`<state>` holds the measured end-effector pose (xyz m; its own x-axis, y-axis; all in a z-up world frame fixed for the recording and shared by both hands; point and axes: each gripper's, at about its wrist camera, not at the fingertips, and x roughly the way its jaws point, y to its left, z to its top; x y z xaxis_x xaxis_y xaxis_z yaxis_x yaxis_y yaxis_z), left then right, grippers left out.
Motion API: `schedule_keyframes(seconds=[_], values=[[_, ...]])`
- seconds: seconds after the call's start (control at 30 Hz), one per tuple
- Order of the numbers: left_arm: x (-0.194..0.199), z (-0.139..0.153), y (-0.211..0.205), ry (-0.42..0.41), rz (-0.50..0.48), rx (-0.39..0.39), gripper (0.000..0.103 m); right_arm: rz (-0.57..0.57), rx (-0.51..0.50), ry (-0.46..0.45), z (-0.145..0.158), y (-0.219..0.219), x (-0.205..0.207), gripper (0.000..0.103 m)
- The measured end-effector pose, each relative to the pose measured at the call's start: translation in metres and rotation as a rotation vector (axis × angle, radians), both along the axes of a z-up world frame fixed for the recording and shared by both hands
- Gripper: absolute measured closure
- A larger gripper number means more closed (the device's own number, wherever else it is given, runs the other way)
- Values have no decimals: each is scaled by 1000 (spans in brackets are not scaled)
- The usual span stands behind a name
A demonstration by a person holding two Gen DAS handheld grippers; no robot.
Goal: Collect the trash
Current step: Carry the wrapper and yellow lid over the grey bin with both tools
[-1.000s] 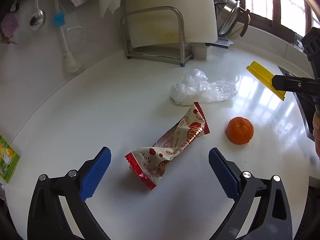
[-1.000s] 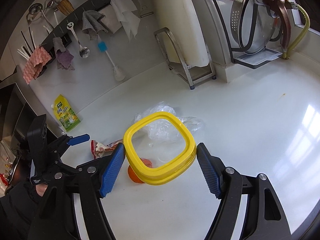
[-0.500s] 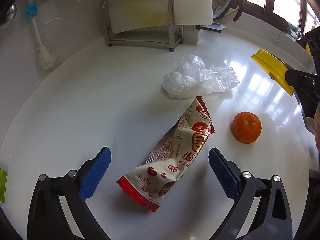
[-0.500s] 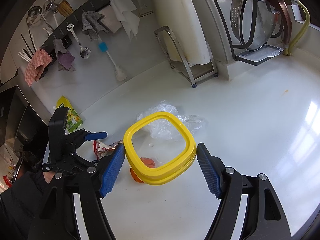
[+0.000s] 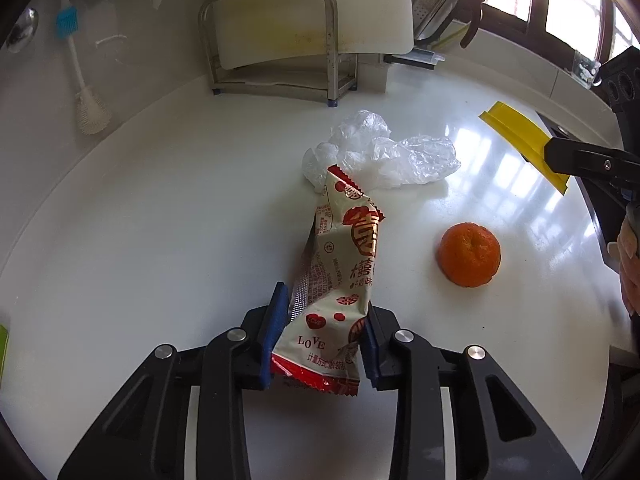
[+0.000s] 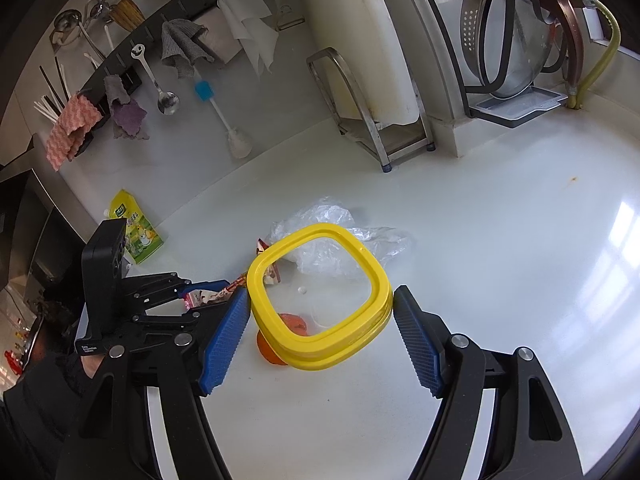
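The left gripper point(image 5: 324, 336) has just been closing, and its blue pads now pinch the lower end of the snack wrapper point(image 5: 344, 272) on the white counter point(image 5: 160, 220). "LOVE" reads clearly on the wrapper beside red hearts; the Chinese print is only partly legible and its bottom edge is tucked behind the jaws. The right gripper point(image 6: 320, 340) holds a yellow-rimmed clear container point(image 6: 320, 292) between wide-set pads. Through the container, a tangerine point(image 5: 470, 254) is half hidden. A crumpled clear plastic bag point(image 5: 380, 156) lies just past the wrapper's top end. The green pouch point(image 6: 134, 232) has tiny, unreadable lettering.
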<state>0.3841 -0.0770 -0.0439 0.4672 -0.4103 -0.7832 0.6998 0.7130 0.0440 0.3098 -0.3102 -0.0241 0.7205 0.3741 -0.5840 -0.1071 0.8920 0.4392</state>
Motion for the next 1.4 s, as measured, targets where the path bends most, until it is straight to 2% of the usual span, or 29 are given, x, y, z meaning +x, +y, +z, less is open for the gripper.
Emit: schedule_keyframes(seconds=[0.33, 0.57, 0.8, 0.97, 1.17, 1.3, 1.4], values=[[-45, 12, 22, -33, 247, -21, 74, -5, -63, -17, 1, 10, -11, 32], [-98, 29, 45, -99, 389, -35, 74, -13, -60, -63, 13, 20, -43, 32], [-154, 43, 60, -164, 514, -31, 74, -35, -81, -94, 23, 36, -111, 32], [-202, 50, 60, -195, 530, -55, 74, -61, -99, -100, 21, 51, -171, 32], [-261, 42, 59, -181, 522, -85, 74, -104, -107, -90, 7, 67, -250, 32], [-291, 36, 63, -148, 541, -122, 74, -130, -105, -71, -2, 69, -293, 32], [-314, 33, 63, -153, 556, -118, 73, -133, -104, -57, -8, 69, -318, 32]])
